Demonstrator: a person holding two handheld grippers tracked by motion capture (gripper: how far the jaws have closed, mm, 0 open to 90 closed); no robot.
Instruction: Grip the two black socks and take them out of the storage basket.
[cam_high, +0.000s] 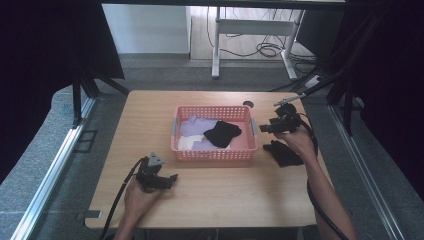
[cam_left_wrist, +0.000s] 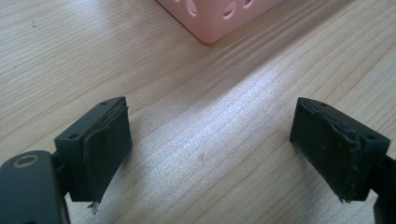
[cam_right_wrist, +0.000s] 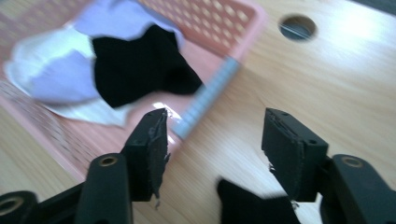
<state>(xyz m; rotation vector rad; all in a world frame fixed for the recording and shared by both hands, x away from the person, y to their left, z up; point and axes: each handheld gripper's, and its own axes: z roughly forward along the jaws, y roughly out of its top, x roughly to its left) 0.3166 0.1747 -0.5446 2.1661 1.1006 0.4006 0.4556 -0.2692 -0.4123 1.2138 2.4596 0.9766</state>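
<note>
Two black socks: one (cam_high: 222, 134) lies in the pink basket (cam_high: 215, 155) atop pale garments (cam_high: 196, 126); the other (cam_high: 283, 153) rests on the bench (cam_high: 220, 195), partly hidden by the right tongs (cam_high: 264, 128), released, blurred. Left tongs (cam_high: 172, 178) released, empty.

The basket (cam_high: 215, 152) stands on the table (cam_high: 210, 200) around its middle, and inside it a dark sock (cam_high: 222, 133) lies on top of the other cloths (cam_high: 196, 126), toward the basket's right half. To the right of the basket, just beside its right end, a second sock (cam_high: 284, 153) lies flat on the table, with the right gripper (cam_high: 266, 128) above and slightly behind it, near the basket's right rim. The left gripper (cam_high: 172, 178) sits on the near side of the basket, off its front left corner, and a round hole (cam_high: 248, 104) in the table lies behind the basket's far right corner.
</note>
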